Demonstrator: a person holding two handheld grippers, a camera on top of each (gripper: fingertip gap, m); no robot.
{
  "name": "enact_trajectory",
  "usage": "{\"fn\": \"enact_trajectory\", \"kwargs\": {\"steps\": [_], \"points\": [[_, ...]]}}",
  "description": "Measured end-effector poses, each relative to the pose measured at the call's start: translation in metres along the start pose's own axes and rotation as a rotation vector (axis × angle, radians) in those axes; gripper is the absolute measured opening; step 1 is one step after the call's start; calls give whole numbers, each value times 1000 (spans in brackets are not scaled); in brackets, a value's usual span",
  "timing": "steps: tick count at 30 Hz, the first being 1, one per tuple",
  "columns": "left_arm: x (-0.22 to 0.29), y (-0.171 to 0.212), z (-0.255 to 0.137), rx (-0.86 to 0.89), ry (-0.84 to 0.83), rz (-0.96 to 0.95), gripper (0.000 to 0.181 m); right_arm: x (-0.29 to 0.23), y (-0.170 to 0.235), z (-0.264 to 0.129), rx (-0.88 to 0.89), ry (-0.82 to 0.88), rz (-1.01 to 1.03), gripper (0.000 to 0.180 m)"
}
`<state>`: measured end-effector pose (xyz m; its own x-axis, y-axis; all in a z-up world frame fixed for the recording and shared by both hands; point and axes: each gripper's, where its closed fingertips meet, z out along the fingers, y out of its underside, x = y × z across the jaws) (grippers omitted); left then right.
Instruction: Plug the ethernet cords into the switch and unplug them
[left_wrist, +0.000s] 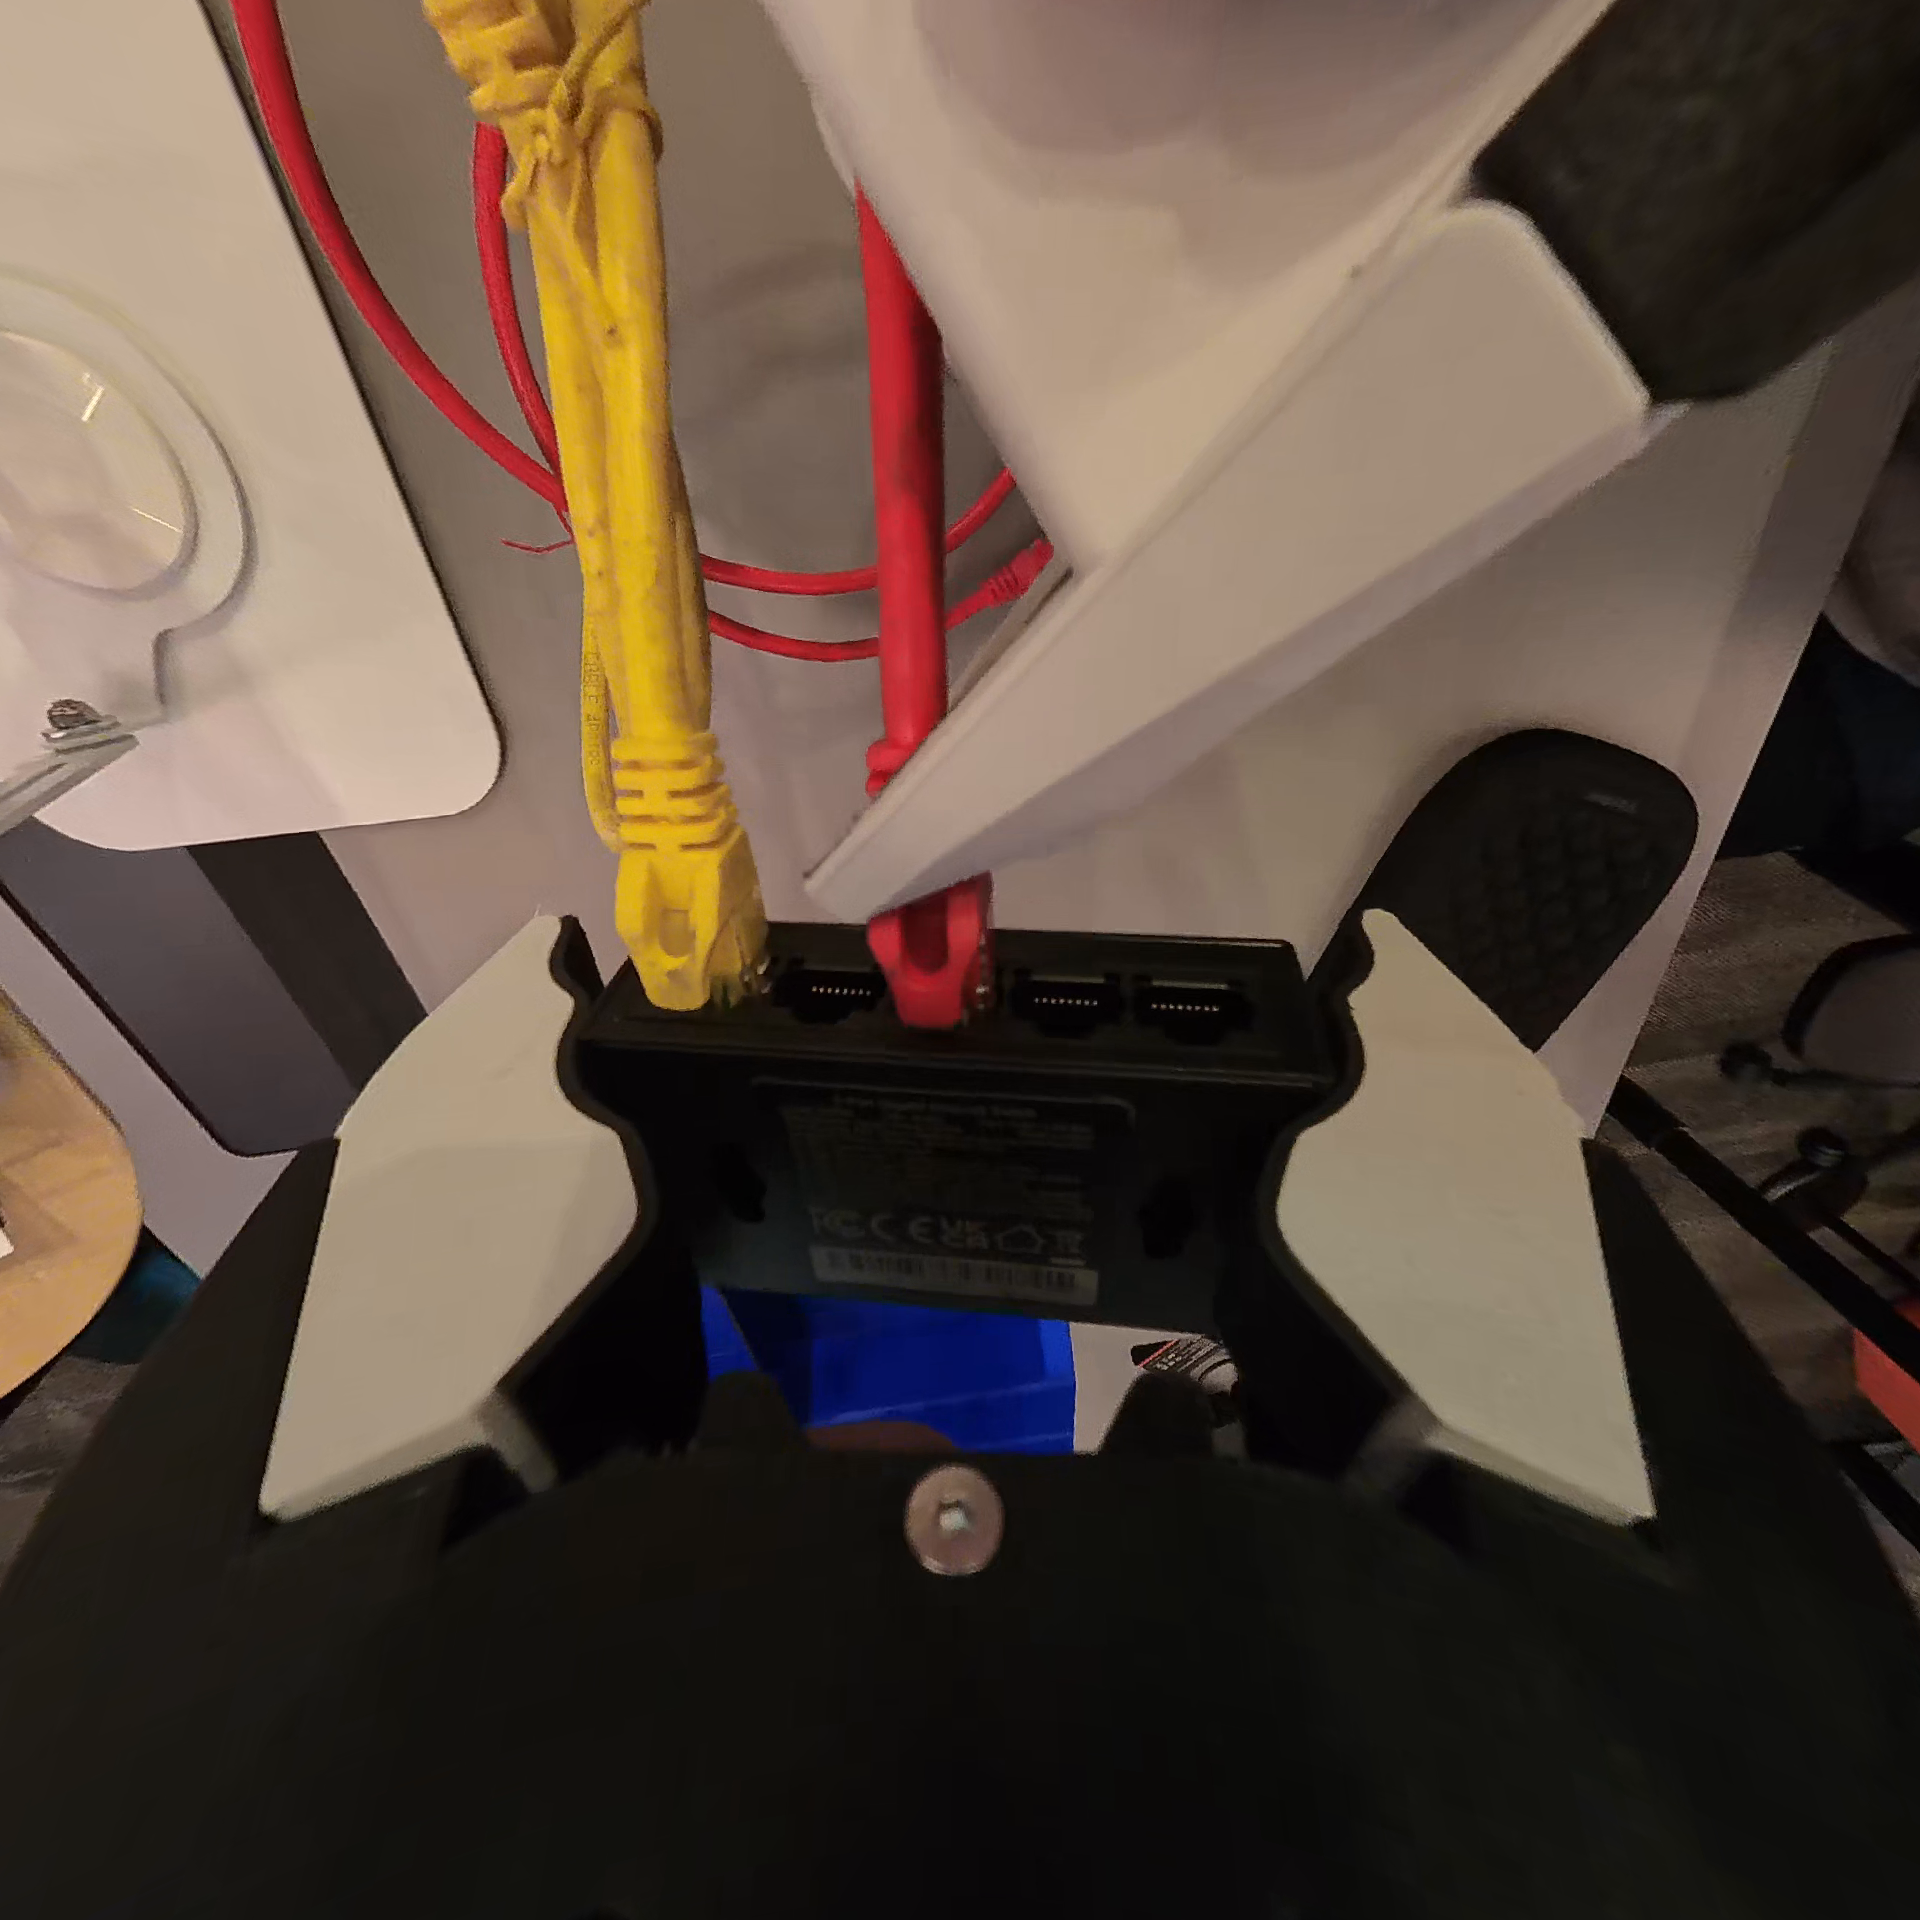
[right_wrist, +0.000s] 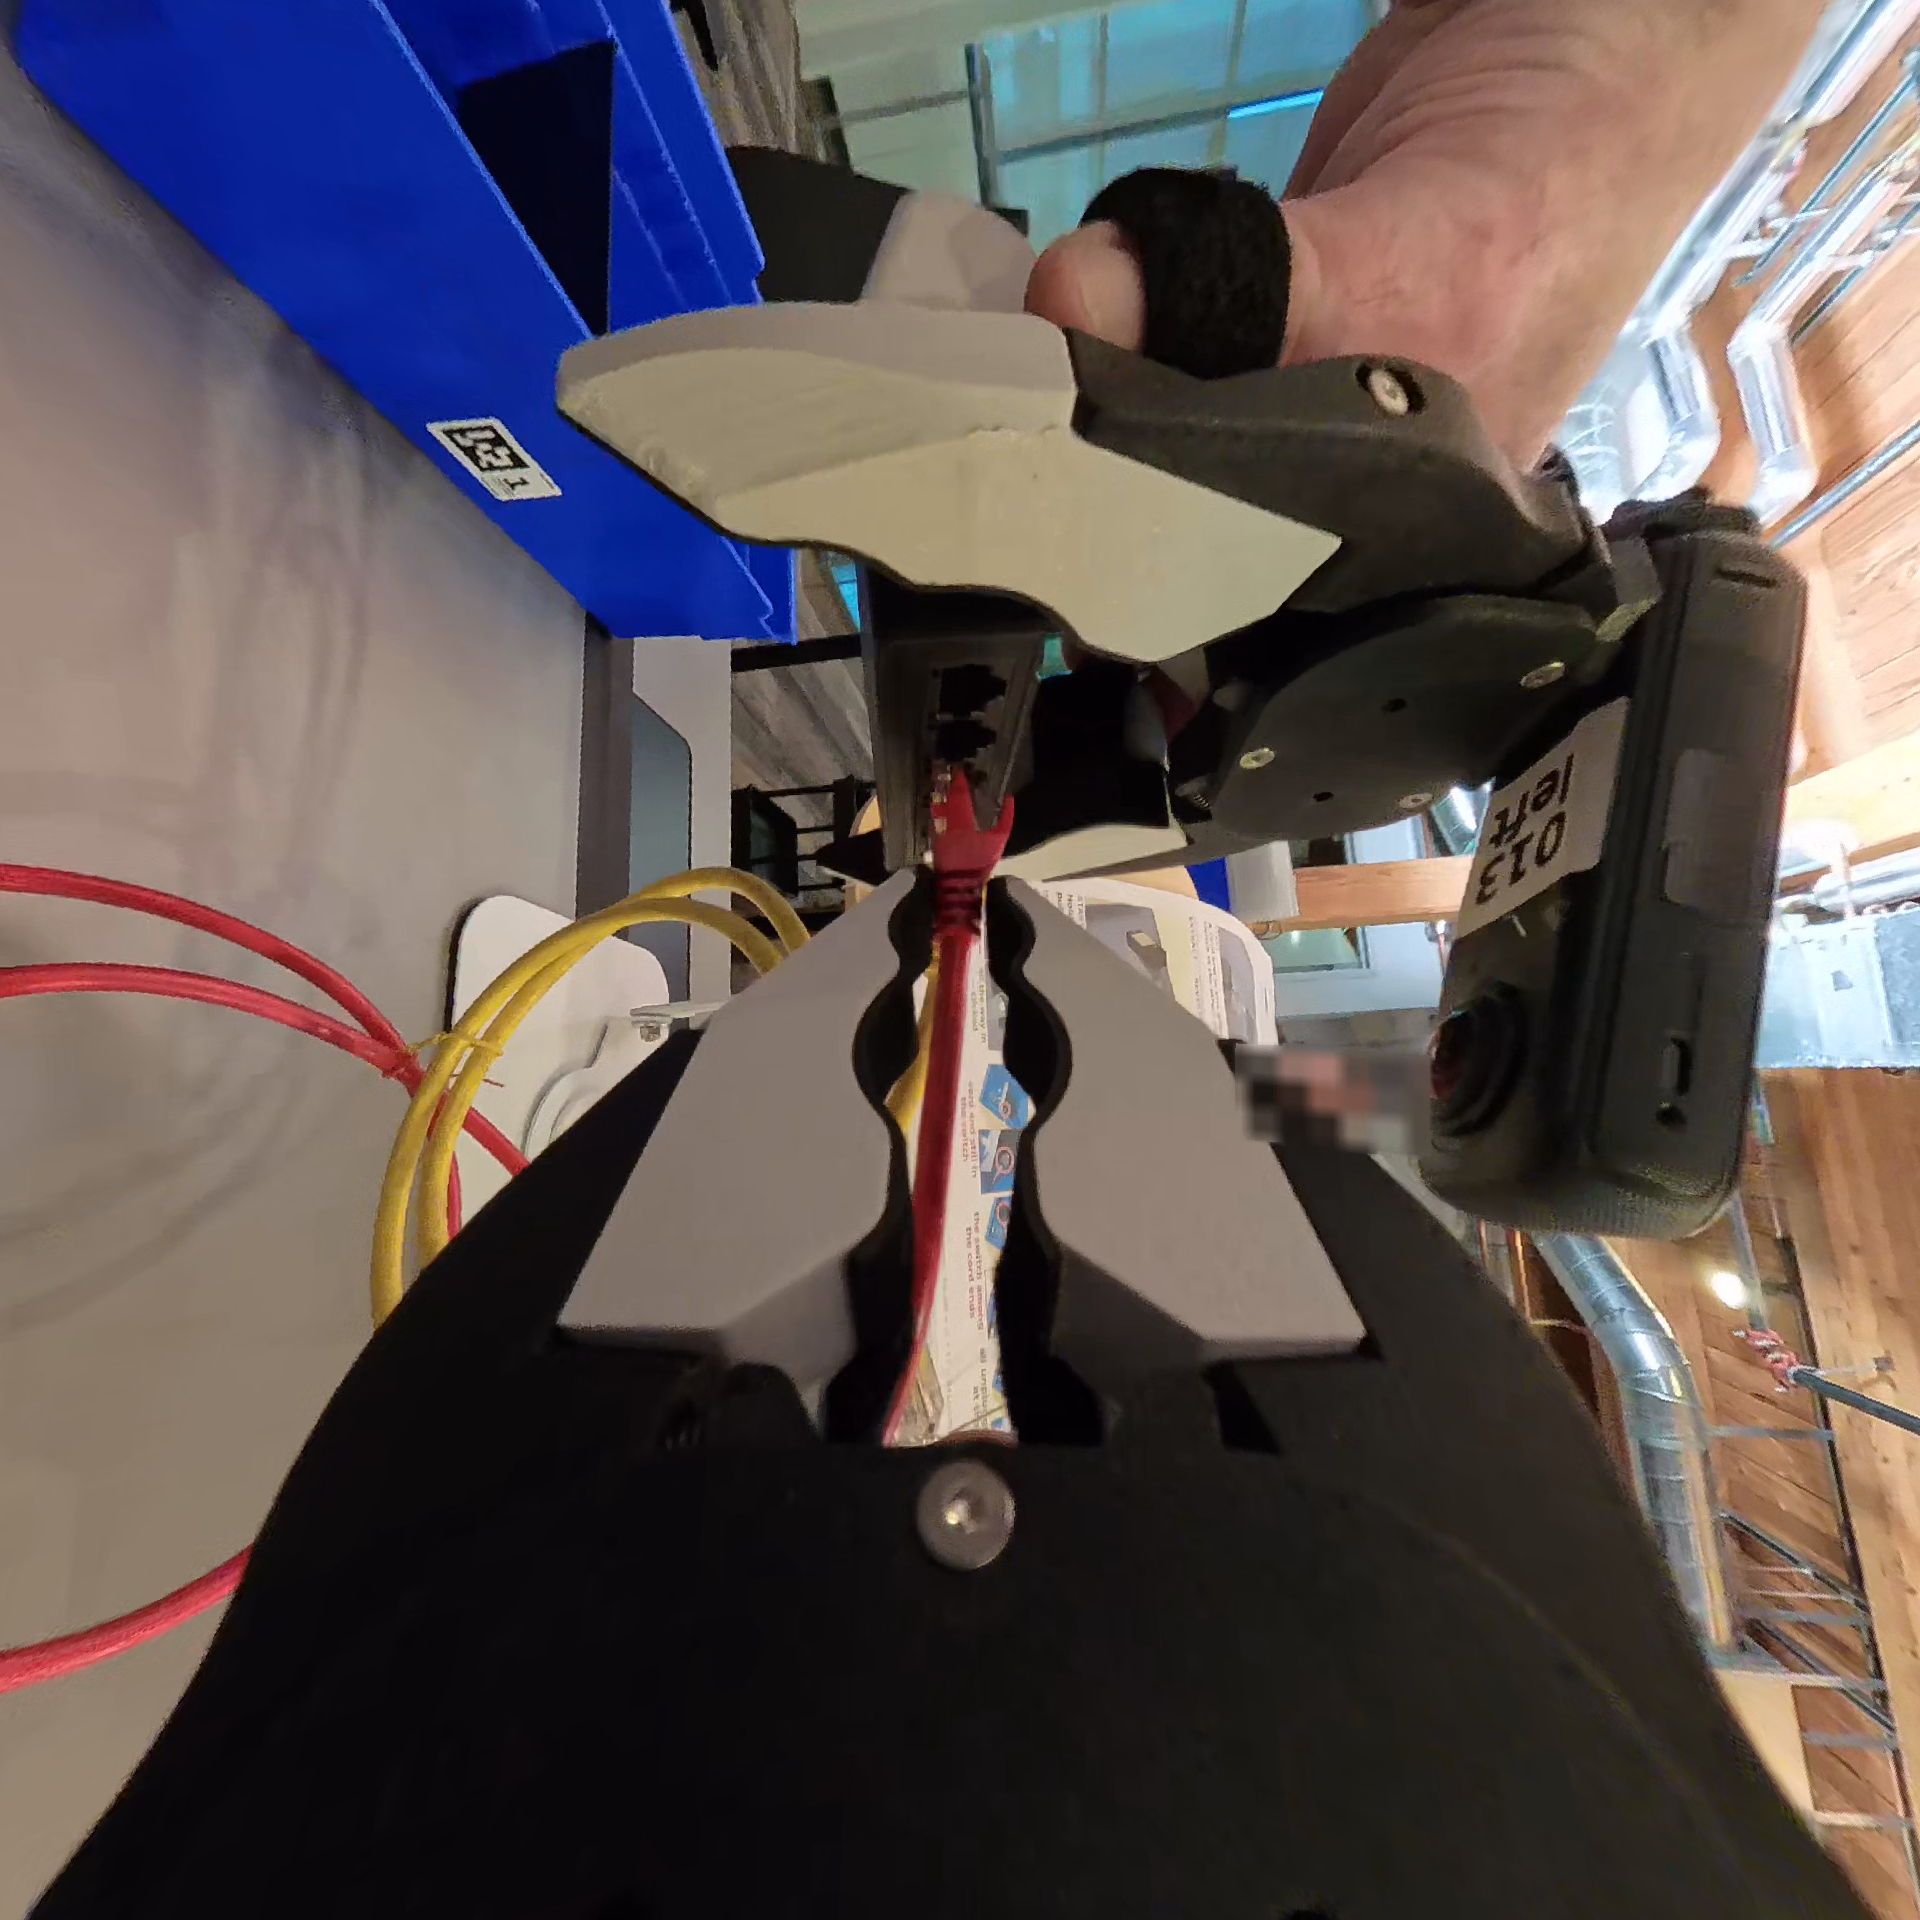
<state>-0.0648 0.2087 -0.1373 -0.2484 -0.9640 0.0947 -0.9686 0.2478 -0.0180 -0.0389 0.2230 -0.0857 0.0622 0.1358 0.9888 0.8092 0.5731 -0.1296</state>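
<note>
Background clutter around the work area

A blue plastic bin (right_wrist: 436, 312) with a small white sticker sits on the pale grey tabletop (right_wrist: 208, 831). A white plate with a clear dome (left_wrist: 208, 582) lies beside it, a printed paper sheet (right_wrist: 1226, 966) shows farther back, and wooden beams with silver ducting (right_wrist: 1652, 1382) fill the room behind.

Your left gripper (left_wrist: 956, 1039) showing black body, pale grey fingers (left_wrist: 468, 1226), silver screw (left_wrist: 953, 1527) lower centre, your thumb wearing black strap (right_wrist: 1205, 270) upper right.
</note>
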Motion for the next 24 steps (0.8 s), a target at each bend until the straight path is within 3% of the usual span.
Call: {"fn": "enact_trajectory", "kwargs": {"steps": [3,9,13,16,22,24], "points": [[-2,3,-2,-5,-5,-4,128,7,-3,-1,47,-15,48,44],[-3,11,-6,-9,2,-23,128,2,-16,-10,159,-184,1,40],[-5,11,-15,27,9,-36,128,-18,-22,-8,179,-463,-27,40],[-8,12,-23,47,2,-50,129,-6,-30,-12,206,-569,43,41],[-4,15,-32,58,-9,-54,129,53,-40,-21,388,-296,322,62],[-4,14,-34,68,-6,-57,128,53,-36,-21,405,-244,344,58]]}}
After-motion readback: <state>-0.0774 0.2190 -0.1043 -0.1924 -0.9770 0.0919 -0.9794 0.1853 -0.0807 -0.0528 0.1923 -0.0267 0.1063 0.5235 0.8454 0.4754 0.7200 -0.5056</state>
